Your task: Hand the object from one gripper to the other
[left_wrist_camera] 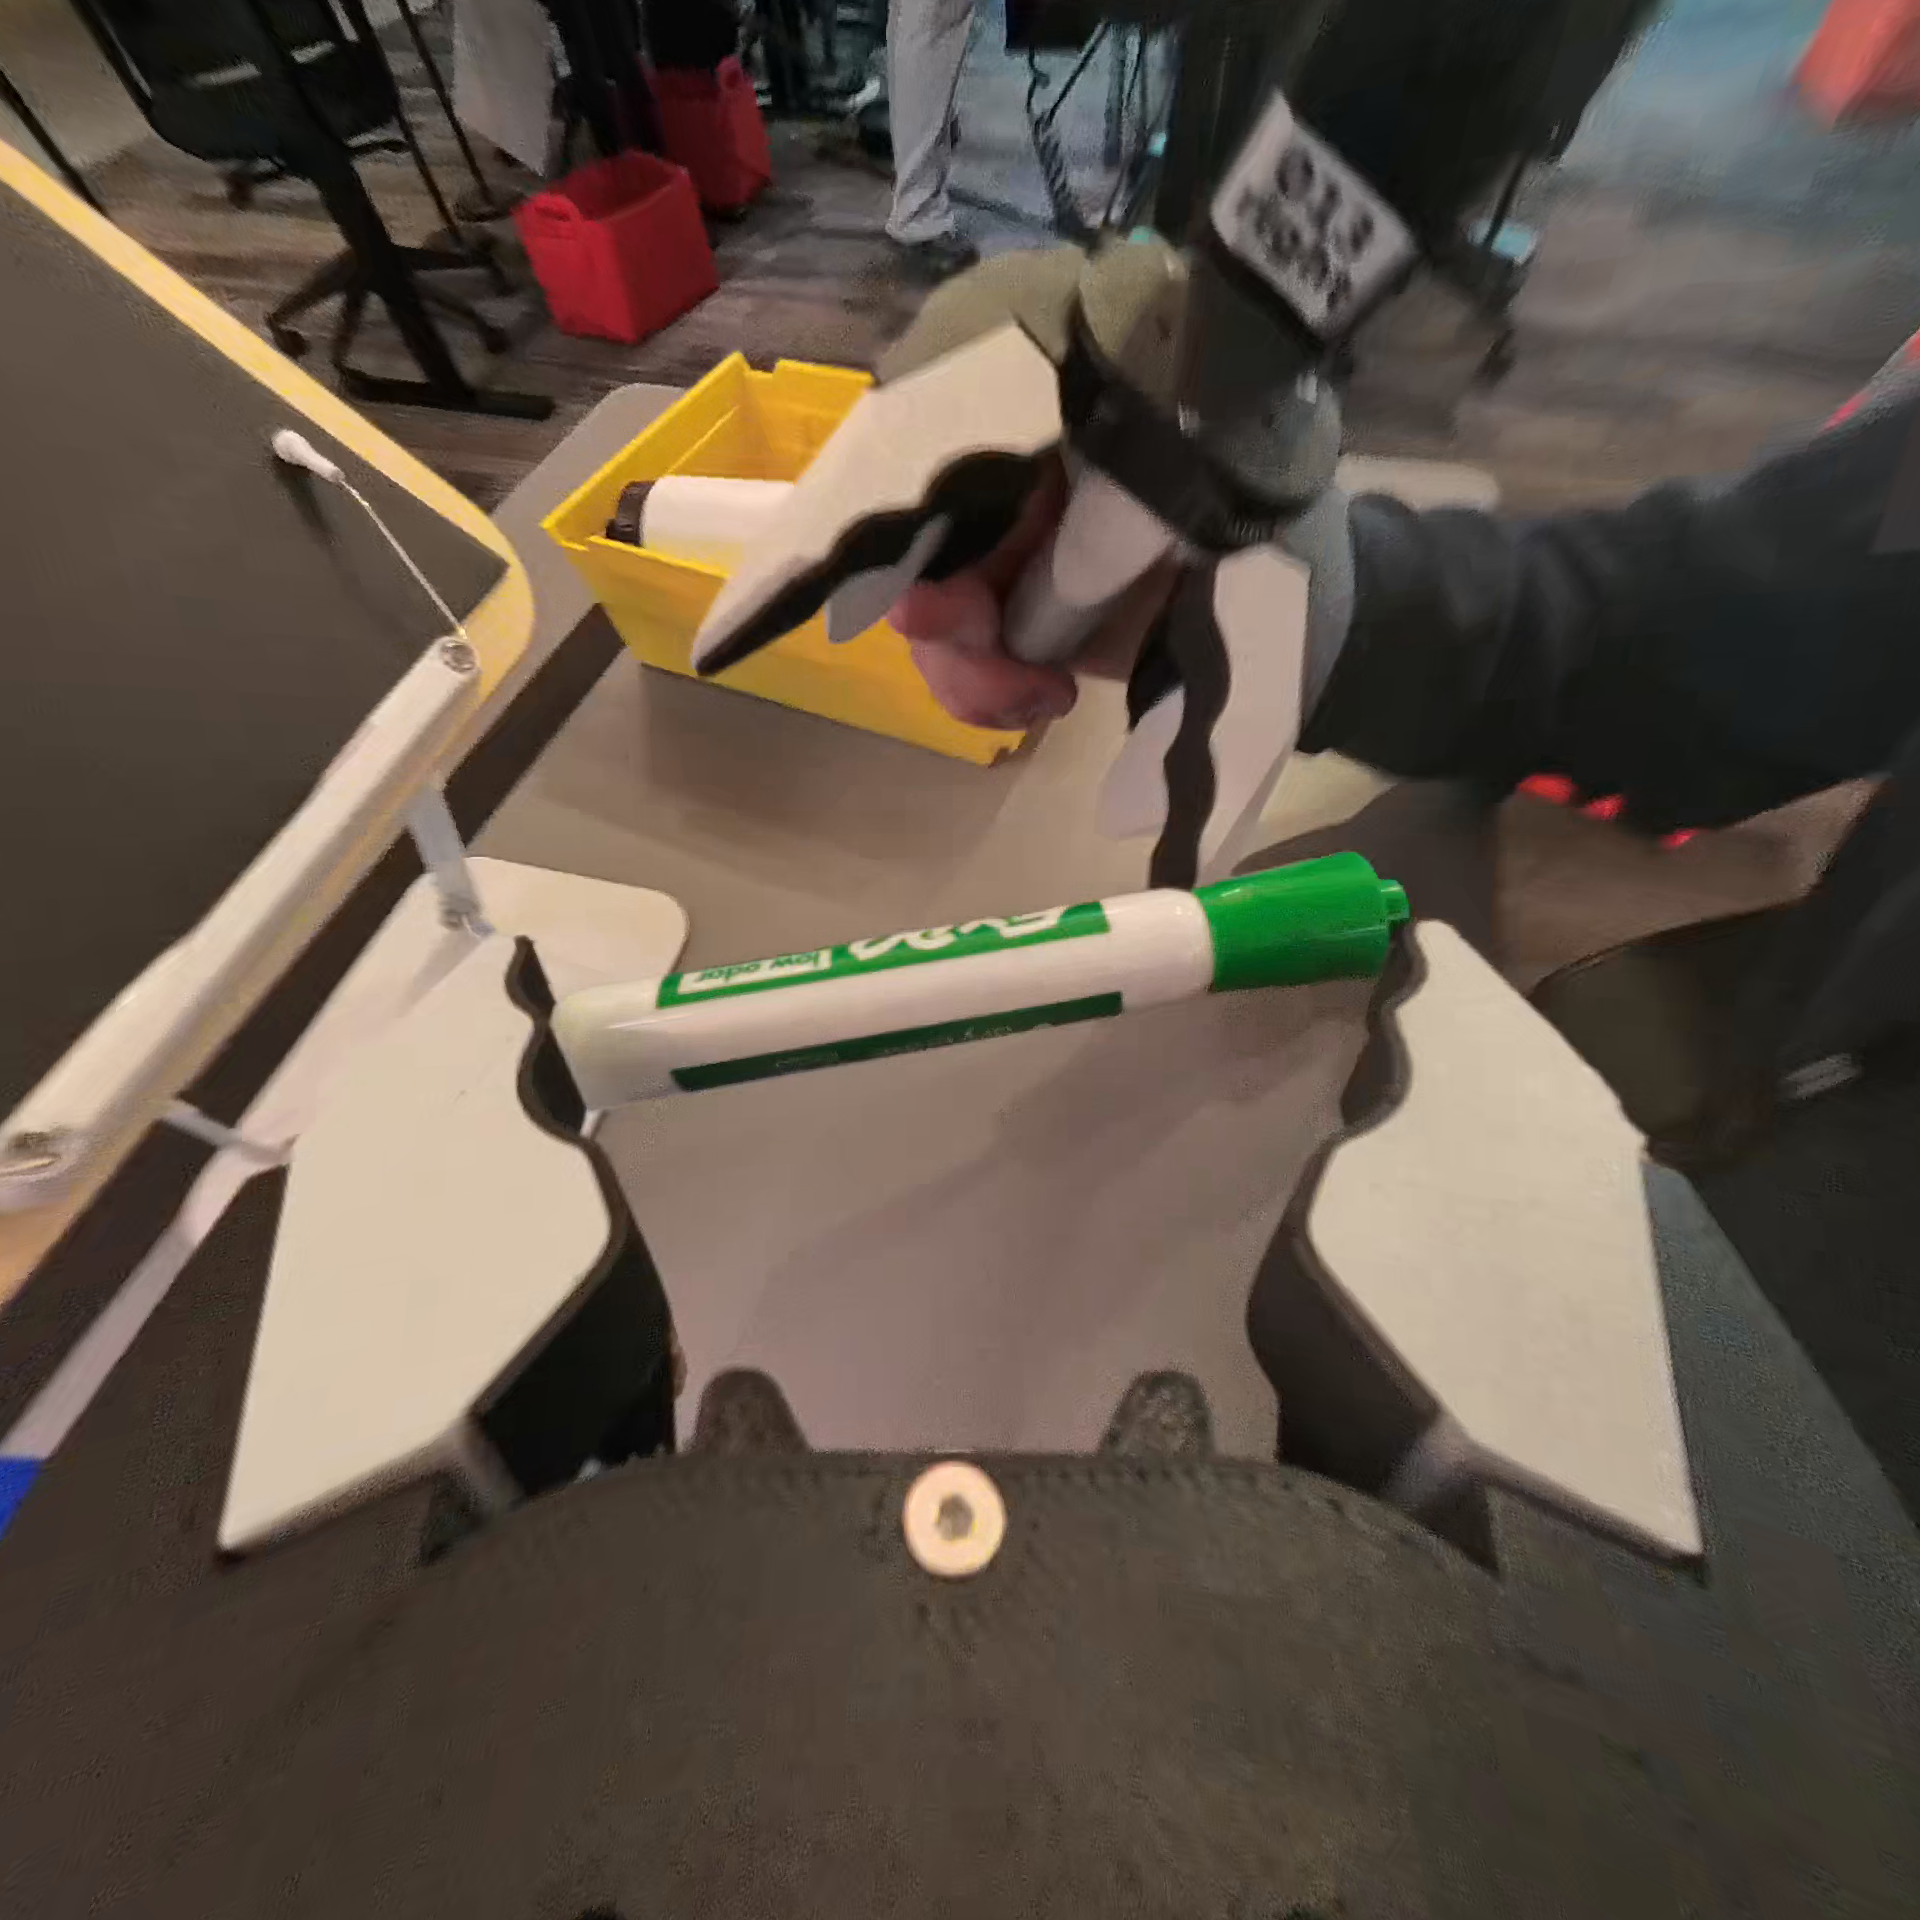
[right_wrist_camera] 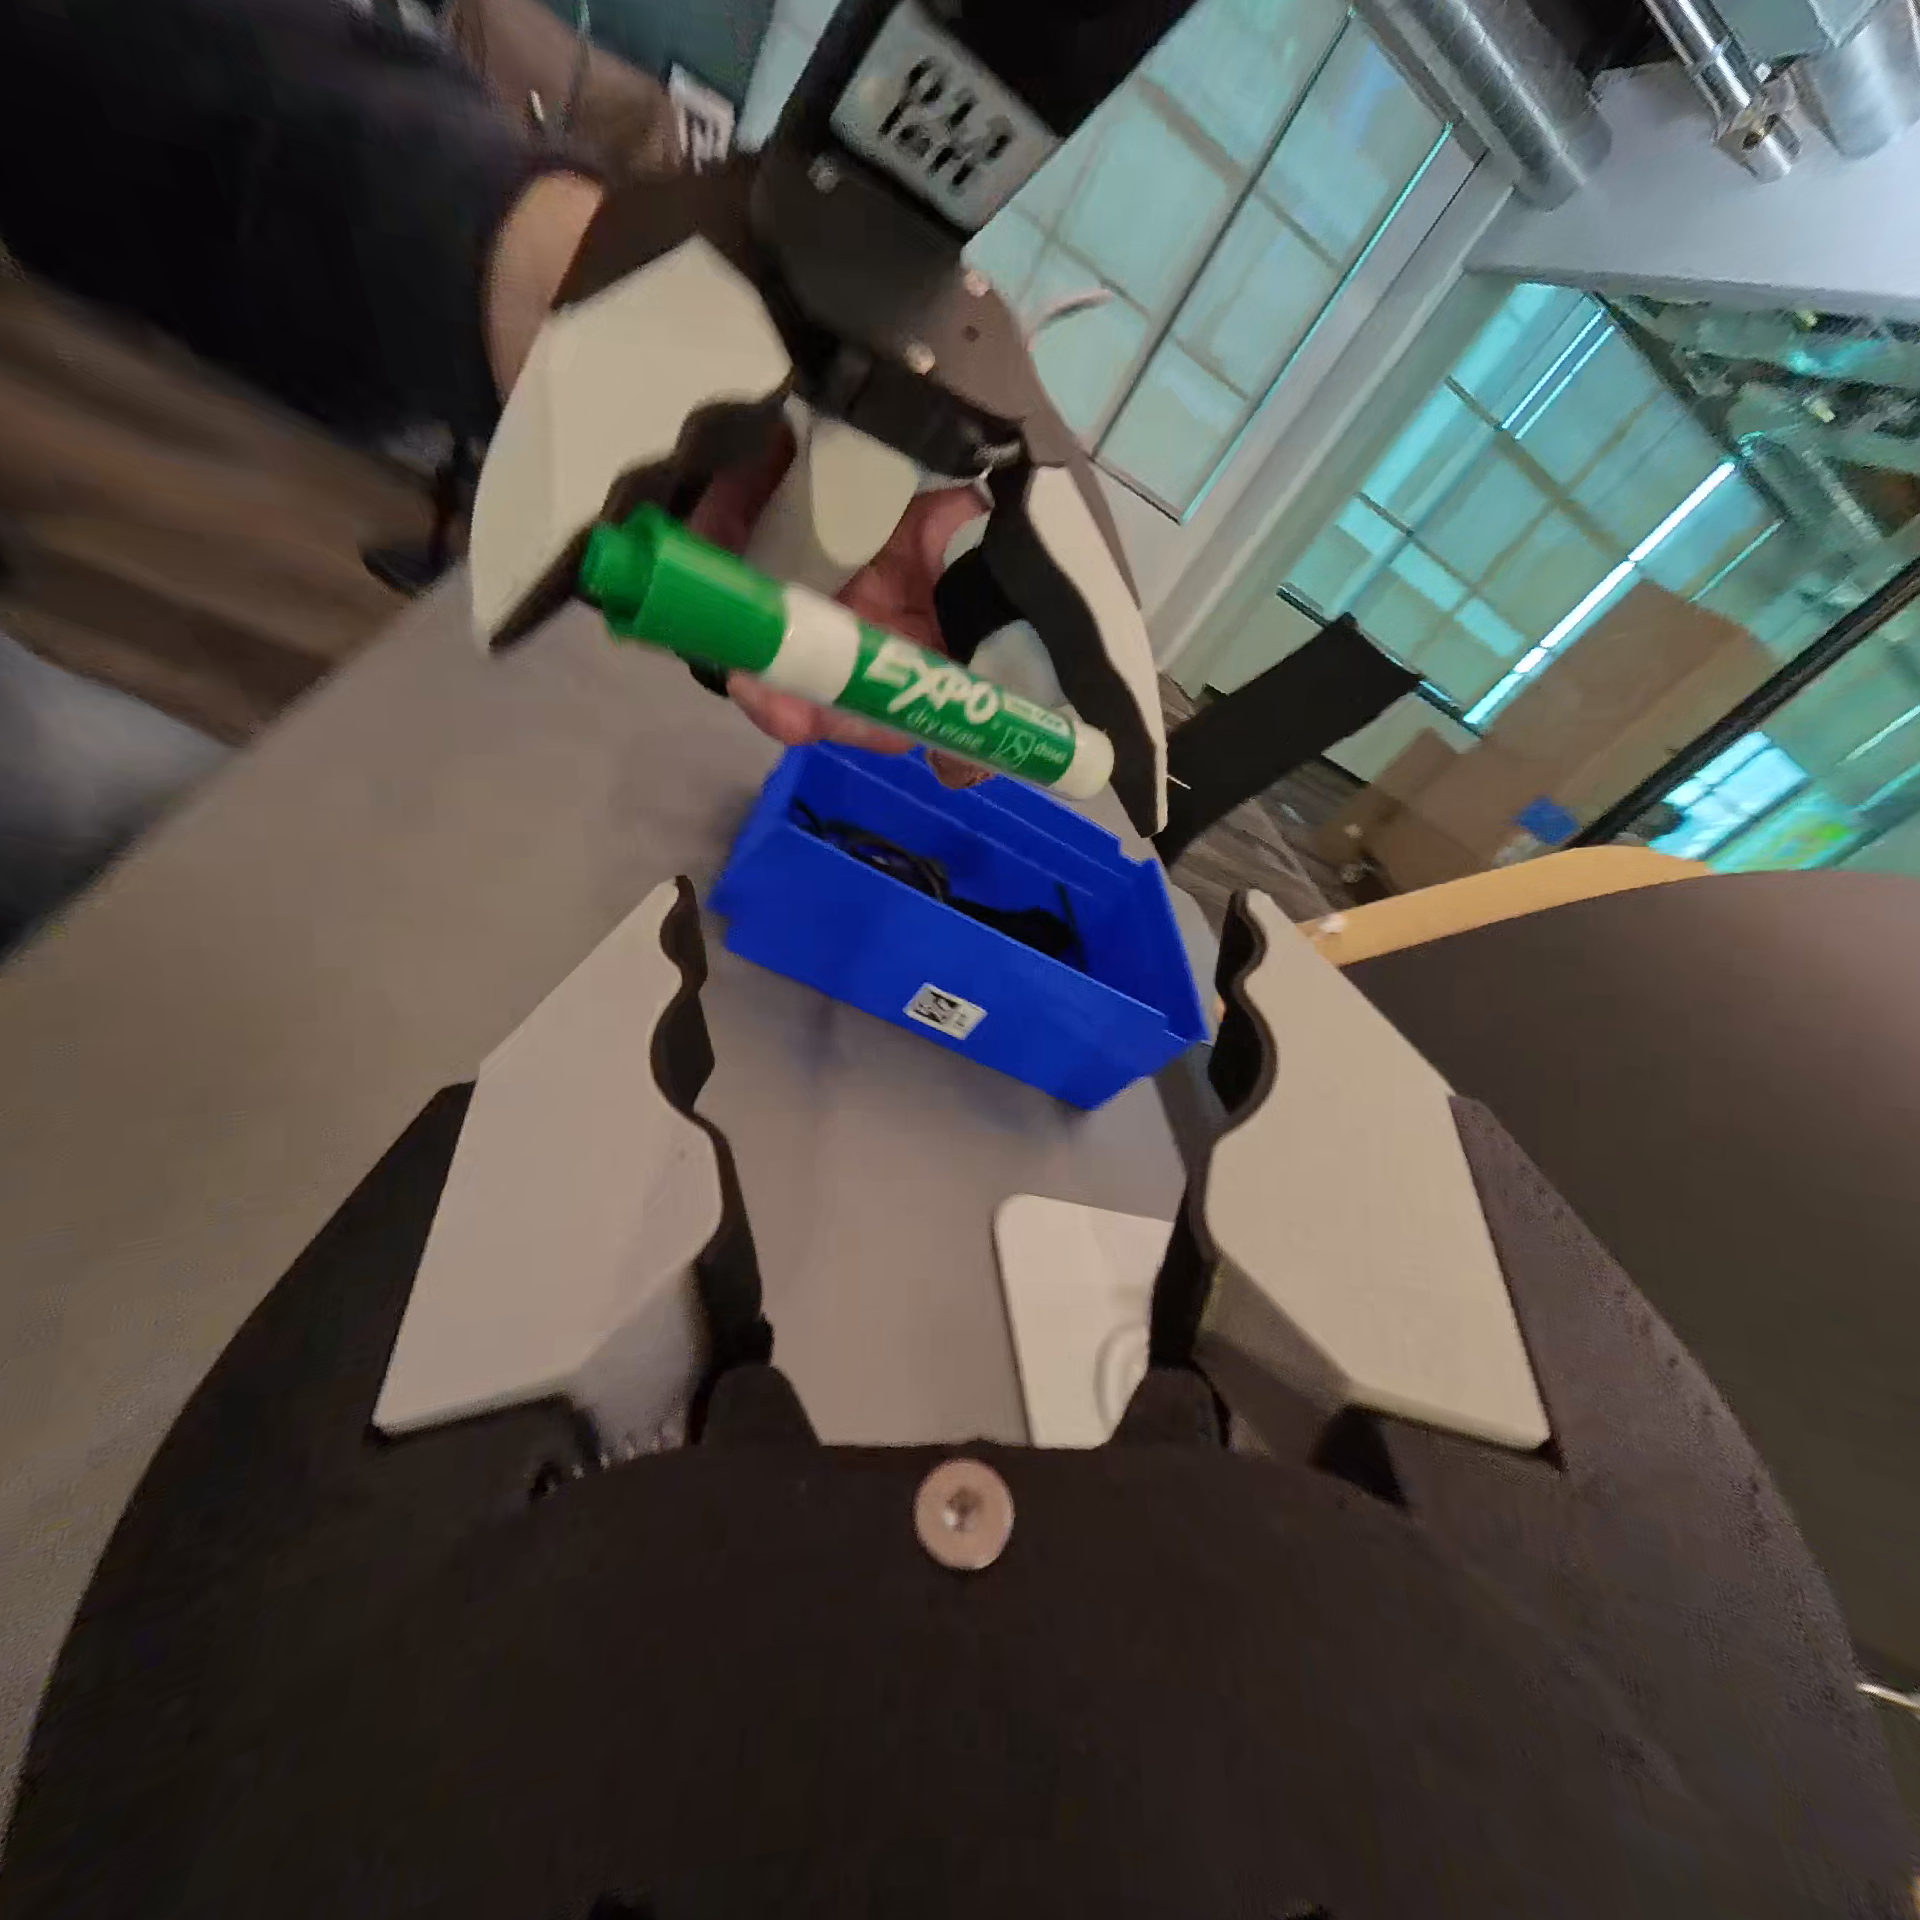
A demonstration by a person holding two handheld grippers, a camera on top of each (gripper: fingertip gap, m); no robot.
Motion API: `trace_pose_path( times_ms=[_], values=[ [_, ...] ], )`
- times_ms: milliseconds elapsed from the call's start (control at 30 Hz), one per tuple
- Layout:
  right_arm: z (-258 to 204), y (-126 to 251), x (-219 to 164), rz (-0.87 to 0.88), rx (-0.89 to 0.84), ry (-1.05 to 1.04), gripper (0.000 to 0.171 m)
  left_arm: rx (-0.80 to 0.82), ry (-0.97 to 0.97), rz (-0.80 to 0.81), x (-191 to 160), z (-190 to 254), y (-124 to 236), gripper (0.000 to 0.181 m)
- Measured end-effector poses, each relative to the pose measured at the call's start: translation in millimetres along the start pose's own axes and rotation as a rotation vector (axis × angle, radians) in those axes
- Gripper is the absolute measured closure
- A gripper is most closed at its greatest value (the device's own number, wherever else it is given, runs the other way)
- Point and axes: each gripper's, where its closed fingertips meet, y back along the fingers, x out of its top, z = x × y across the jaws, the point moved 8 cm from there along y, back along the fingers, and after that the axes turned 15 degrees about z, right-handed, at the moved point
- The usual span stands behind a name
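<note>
A green-capped white marker (left_wrist_camera: 935,982) lies crosswise between my left gripper's (left_wrist_camera: 966,977) fingertips, held end to end above the grey table (left_wrist_camera: 779,821). My right gripper (left_wrist_camera: 945,764) hangs open just beyond it, one finger (left_wrist_camera: 1184,810) nearly touching the marker near its green cap. In the right wrist view my right gripper (right_wrist_camera: 956,935) is open and empty. There the left gripper (right_wrist_camera: 821,722) holds the marker (right_wrist_camera: 831,649) up and ahead, tilted, cap to the left.
A yellow bin (left_wrist_camera: 831,675) holding another white marker (left_wrist_camera: 707,509) stands on the table behind. A blue bin (right_wrist_camera: 935,977) with black cord stands ahead in the right wrist view. A black board with a yellow edge (left_wrist_camera: 156,520) borders the left. Red bins and chairs stand on the floor beyond.
</note>
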Motion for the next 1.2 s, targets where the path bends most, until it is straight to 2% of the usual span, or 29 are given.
trace_pose_path(
  times_ms=[133, 300, 433, 567, 733, 900, 1067, 1200],
  values=[
    [-13, -11, 3, -0.038, -0.03, 0.242, 0.077, -0.043, 0.181, 0.07, 4, -4, -3, 0.039],
    [-37, -24, 4, -0.127, -0.081, 0.757, 0.078, -0.126, 0.343, 0.158, 0, -2, -11, 0.039],
    [-49, -27, -1, -0.146, -0.082, 0.932, 0.073, -0.231, 0.454, 0.243, -8, 4, -16, 0.039],
    [-52, -27, 1, -0.127, -0.076, 0.951, 0.083, -0.317, 0.55, 0.28, -18, 9, -22, 0.039],
    [-52, -27, 9, -0.109, -0.102, 0.979, 0.114, -0.359, 0.629, 0.296, -30, 11, -30, 0.038],
    [-55, -25, 15, -0.08, -0.107, 0.898, 0.138, -0.366, 0.631, 0.298, -39, 14, -35, 0.038],
    [-56, -22, 22, -0.049, -0.101, 0.841, 0.138, -0.373, 0.634, 0.319, -42, 13, -36, 0.039],
    [-56, -22, 24, -0.045, -0.07, 0.731, 0.148, -0.382, 0.635, 0.329, -45, 14, -37, 0.038]
  ],
)
